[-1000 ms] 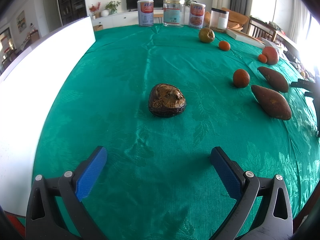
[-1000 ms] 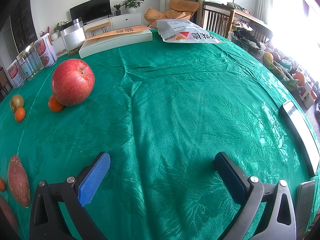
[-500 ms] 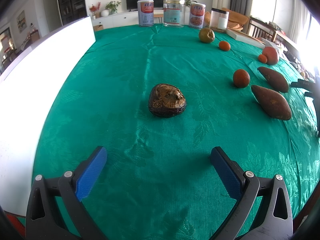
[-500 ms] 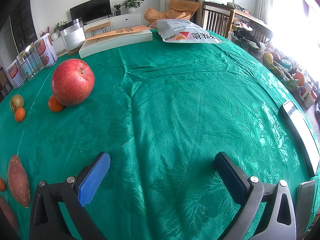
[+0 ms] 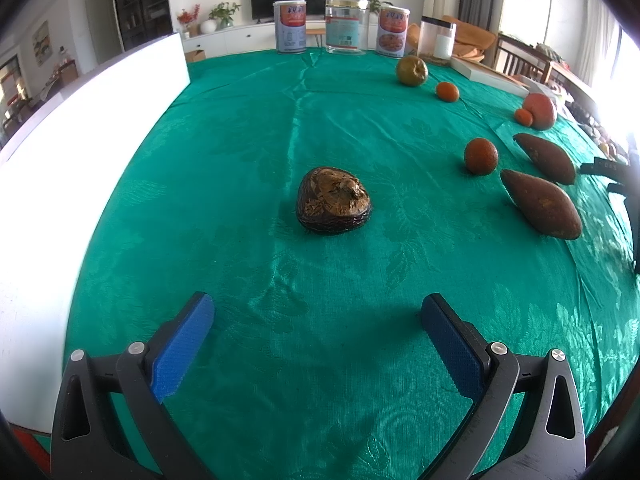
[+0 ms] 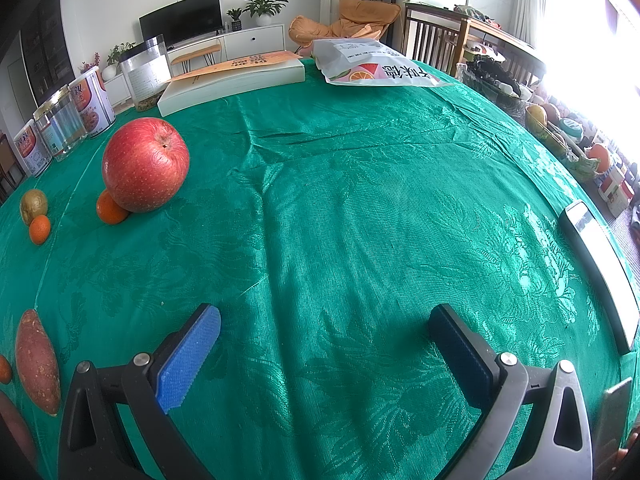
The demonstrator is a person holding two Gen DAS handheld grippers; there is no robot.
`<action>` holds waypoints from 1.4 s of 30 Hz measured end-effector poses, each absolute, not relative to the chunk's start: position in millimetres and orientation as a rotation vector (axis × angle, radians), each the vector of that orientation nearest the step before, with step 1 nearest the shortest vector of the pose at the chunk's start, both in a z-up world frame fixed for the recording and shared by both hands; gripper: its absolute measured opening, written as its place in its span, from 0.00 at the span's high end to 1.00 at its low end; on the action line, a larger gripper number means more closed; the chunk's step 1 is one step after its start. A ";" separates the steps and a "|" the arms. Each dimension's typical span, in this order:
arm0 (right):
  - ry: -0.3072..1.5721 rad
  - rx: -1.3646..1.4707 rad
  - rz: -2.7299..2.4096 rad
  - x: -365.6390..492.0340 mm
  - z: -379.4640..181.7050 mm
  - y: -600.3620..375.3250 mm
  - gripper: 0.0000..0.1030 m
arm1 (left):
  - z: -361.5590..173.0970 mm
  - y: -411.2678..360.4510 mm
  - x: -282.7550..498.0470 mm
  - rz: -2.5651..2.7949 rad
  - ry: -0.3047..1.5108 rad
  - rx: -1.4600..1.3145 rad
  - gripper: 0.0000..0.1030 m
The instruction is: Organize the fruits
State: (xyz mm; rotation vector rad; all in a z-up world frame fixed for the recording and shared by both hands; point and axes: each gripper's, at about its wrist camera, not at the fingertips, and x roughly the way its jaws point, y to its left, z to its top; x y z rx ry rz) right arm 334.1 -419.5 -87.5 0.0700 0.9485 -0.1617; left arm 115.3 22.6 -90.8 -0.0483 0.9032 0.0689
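Dark wrinkled fruit (image 5: 333,200) sits alone mid-cloth, straight ahead of my left gripper (image 5: 318,316), well apart from it. My left gripper's blue pads spread wide, holding nothing, low over the green tablecloth (image 5: 240,128). To the right of that fruit: an orange (image 5: 481,156), then two sweet potatoes, the near sweet potato (image 5: 541,209) and the far sweet potato (image 5: 545,157), lying side by side, not touching. Further back a red apple (image 5: 541,110) with a small orange (image 5: 523,117) touching or just beside it. Farther still a green-brown round fruit (image 5: 411,71) and another small mandarin (image 5: 447,91) near it. Tins and a glass jar (image 5: 346,26) line the far edge. White board (image 5: 80,128) along the left side.

Right view: my right gripper (image 6: 324,320) also spread wide, nothing between the pads, bare cloth ahead. The apple is up left of it, the small orange tucked against its lower left side. White flat box (image 6: 236,84) and a printed snack bag (image 6: 372,68) at the far edge. A phone (image 6: 600,276) lies near the right edge of the table.
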 end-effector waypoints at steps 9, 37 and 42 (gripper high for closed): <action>0.948 0.070 -0.162 334.1 -87.5 -419.5 0.00 | -90.7 22.9 114.8 0.070 0.903 -0.049 0.01; 0.948 0.081 -0.184 335.2 -87.5 -418.9 0.00 | -80.8 45.3 96.3 -0.080 0.932 -0.102 0.01; 0.946 0.104 -0.231 337.8 -87.3 -416.0 0.00 | -71.5 57.7 105.3 -0.090 0.938 -0.166 0.01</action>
